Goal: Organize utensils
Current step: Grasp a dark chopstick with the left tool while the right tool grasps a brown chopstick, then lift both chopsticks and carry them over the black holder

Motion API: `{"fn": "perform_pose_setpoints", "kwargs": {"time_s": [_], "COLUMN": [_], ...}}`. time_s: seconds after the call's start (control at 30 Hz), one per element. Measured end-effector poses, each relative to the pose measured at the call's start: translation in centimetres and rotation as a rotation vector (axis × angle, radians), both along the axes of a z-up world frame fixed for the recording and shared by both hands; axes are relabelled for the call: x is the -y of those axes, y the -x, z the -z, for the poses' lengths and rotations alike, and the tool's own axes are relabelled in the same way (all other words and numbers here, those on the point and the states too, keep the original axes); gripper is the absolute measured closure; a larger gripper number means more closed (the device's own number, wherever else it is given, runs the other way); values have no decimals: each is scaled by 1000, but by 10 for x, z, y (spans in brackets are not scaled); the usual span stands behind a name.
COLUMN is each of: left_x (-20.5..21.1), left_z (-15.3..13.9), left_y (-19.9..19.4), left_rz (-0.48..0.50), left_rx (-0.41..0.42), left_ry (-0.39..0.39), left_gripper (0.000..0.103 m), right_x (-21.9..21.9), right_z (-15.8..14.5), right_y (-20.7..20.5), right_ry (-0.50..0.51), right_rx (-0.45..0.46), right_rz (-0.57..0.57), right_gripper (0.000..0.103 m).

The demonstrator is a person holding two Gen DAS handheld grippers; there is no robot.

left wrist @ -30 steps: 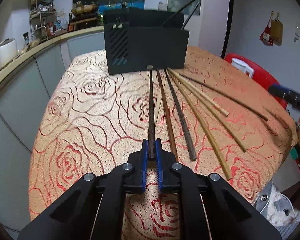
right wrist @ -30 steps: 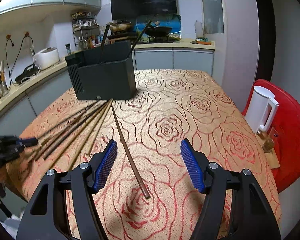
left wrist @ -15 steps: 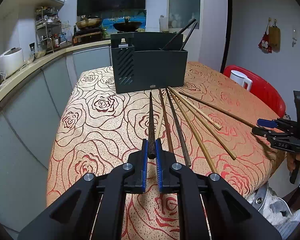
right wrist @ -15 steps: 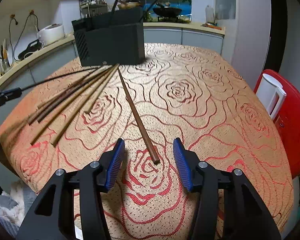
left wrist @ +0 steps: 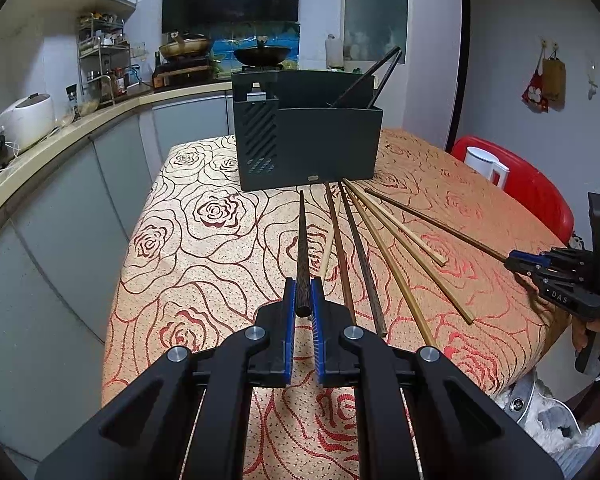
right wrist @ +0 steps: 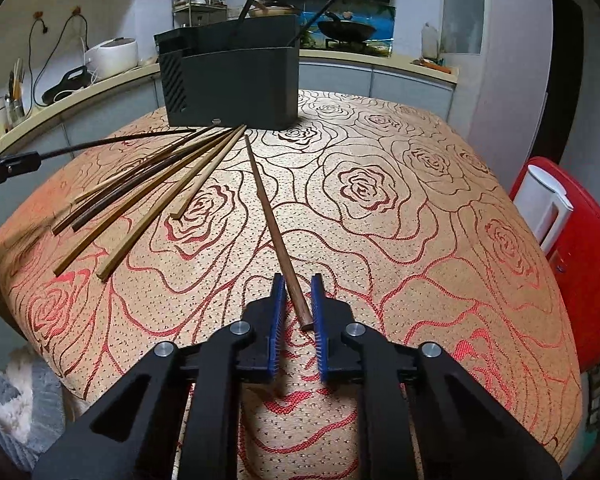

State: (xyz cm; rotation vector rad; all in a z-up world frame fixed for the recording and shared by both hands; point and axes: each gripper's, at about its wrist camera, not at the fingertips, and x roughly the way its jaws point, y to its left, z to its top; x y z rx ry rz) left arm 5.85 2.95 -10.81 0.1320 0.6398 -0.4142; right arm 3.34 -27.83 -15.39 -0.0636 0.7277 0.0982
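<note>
My left claw clamps a dark chopstick aimed at the organizer; right claw narrow, closing around brown chopstick, angled down.

My right tool has come down from well above the surface, and its blue pads, wide apart a second ago, have drawn in around the reddish-brown chopstick. My left tool has lifted its dark chopstick slightly, bringing more of the kitchen into view.
</note>
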Motion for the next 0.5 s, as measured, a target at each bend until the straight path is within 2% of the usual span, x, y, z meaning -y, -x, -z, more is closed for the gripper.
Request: {"fn": "perform_pose_setpoints", "kwargs": {"time_s": [0.07,0.23,0.5], "left_x": [-1,-2,-6], "left_z": [-2,-13,-41], "left_y": [1,3,3], "left_rz": [-2,-12,-38], "left_rx": [6,26,85], "left_ry": [-3,-13,-31], "left_gripper": [96,96,96], "right_x": [0,2,14], "right_z": [0,-7,-53], "right_y": [-1,1,7], "right_ry": [-4,-35,-94], "right_rx": [-7,-11,88], "right_rz": [-6,-4,4], "right_gripper": [95,96,96]}}
